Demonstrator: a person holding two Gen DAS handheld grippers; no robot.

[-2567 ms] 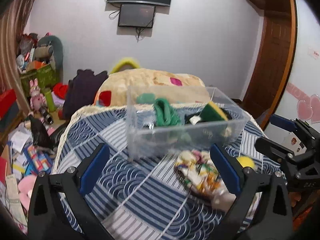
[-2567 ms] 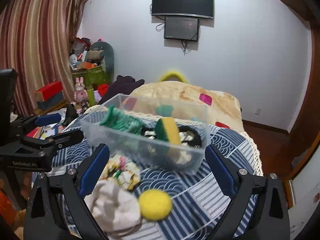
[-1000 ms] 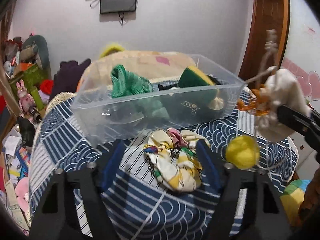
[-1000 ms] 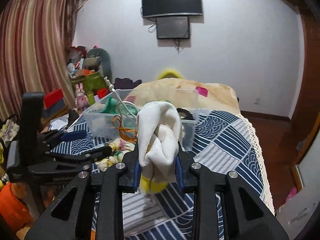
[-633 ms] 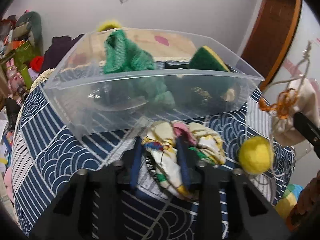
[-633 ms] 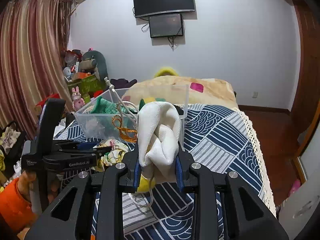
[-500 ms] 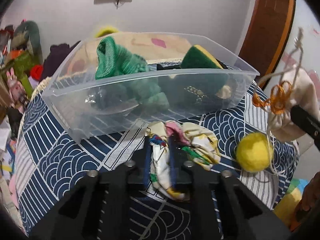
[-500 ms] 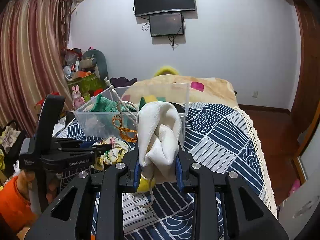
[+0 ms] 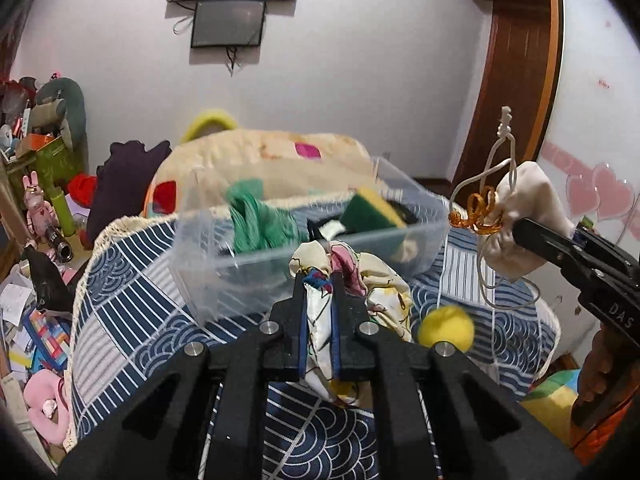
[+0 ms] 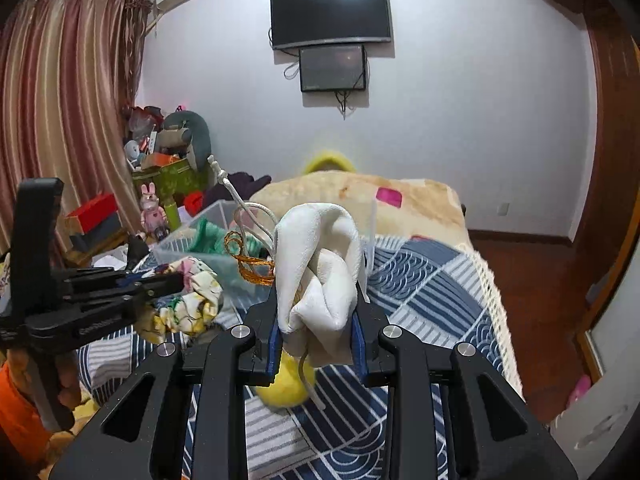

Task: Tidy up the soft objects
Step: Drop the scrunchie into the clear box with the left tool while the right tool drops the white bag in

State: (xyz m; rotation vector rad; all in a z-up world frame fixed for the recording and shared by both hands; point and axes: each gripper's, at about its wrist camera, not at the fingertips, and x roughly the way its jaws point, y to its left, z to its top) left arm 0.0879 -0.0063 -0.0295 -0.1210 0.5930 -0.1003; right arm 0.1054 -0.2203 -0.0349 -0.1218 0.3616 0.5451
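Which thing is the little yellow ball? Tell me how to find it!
Find the blue patterned bedspread, then the clear plastic bin on it. In front of the bin, beside the flowery cloth, lies the yellow ball: the only round, fuzzy, plain-yellow thing there.

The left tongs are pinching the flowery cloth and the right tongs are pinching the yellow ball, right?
Not quite. The left tongs do pinch the flowery cloth, but the right tongs are pinching the white drawstring pouch, not the yellow ball. The left wrist view shows the ball lying alone on the blue patterned cover, with the pouch held up above it.
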